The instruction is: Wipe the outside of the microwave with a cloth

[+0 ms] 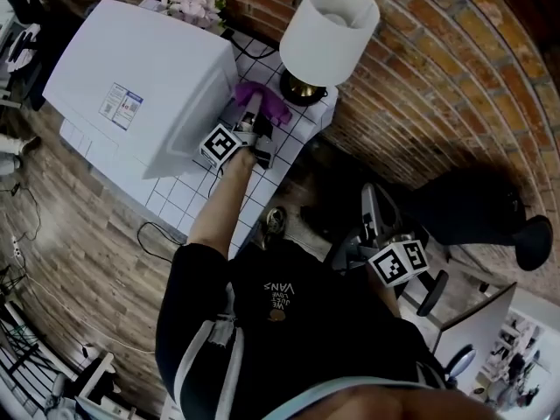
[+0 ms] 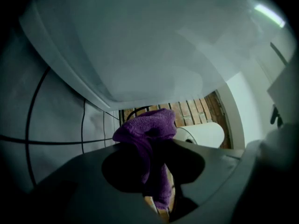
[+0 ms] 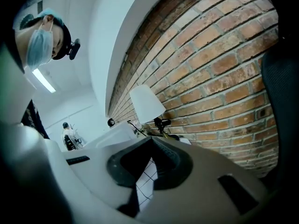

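Note:
The white microwave (image 1: 140, 86) stands on a white tiled table (image 1: 188, 195). My left gripper (image 1: 252, 119) is shut on a purple cloth (image 1: 262, 101) and holds it against the microwave's right side, near the back corner. In the left gripper view the cloth (image 2: 148, 129) bunches out of the jaws just under the microwave's white wall (image 2: 140, 41). My right gripper (image 1: 371, 201) hangs low by the person's body, away from the table. Its jaws (image 3: 152, 140) meet at the tips with nothing between them.
A lamp with a white shade (image 1: 328, 29) stands on the table just right of the cloth, against the brick wall. Pink flowers (image 1: 197, 0) sit behind the microwave. A black office chair (image 1: 472, 208) is at the right, and a cable (image 1: 157, 230) trails over the wooden floor.

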A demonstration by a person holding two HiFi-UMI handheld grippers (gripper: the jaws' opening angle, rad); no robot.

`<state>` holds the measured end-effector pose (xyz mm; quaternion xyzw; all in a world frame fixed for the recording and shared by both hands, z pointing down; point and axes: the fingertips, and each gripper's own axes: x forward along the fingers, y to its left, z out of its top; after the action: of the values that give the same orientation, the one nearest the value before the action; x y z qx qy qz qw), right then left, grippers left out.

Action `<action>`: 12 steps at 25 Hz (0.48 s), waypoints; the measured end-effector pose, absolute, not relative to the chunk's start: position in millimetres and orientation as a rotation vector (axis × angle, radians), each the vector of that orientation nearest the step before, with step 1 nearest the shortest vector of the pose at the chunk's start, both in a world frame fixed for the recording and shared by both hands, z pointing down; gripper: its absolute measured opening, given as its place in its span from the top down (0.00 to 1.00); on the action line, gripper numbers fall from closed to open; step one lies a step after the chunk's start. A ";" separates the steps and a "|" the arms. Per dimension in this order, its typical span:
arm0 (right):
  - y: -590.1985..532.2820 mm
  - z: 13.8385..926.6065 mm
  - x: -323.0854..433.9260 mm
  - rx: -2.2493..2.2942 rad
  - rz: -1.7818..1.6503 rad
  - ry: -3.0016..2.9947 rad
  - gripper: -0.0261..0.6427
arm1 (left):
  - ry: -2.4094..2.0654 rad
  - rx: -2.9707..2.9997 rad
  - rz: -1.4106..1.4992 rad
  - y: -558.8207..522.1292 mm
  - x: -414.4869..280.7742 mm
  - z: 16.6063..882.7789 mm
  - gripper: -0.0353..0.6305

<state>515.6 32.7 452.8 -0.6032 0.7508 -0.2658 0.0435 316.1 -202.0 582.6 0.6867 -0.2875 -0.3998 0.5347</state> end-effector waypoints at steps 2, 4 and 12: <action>25.1 449.8 502.4 -1.803 -0.809 2.327 0.96 | -0.674 1.659 -0.910 -182.3 312.1 576.3 0.75; 15.8 446.5 487.2 -1.755 -0.798 2.358 0.96 | -0.677 1.673 -0.866 -160.9 301.6 572.9 0.75; -8.5 430.0 415.9 -1.614 -0.758 2.440 0.96 | -0.656 1.790 -0.702 -69.3 252.7 540.5 0.75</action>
<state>415.9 -8.5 430.0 -0.5331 0.8060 -0.2503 0.0596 252.7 -69.3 540.5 0.7490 -0.2744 -0.2936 0.5268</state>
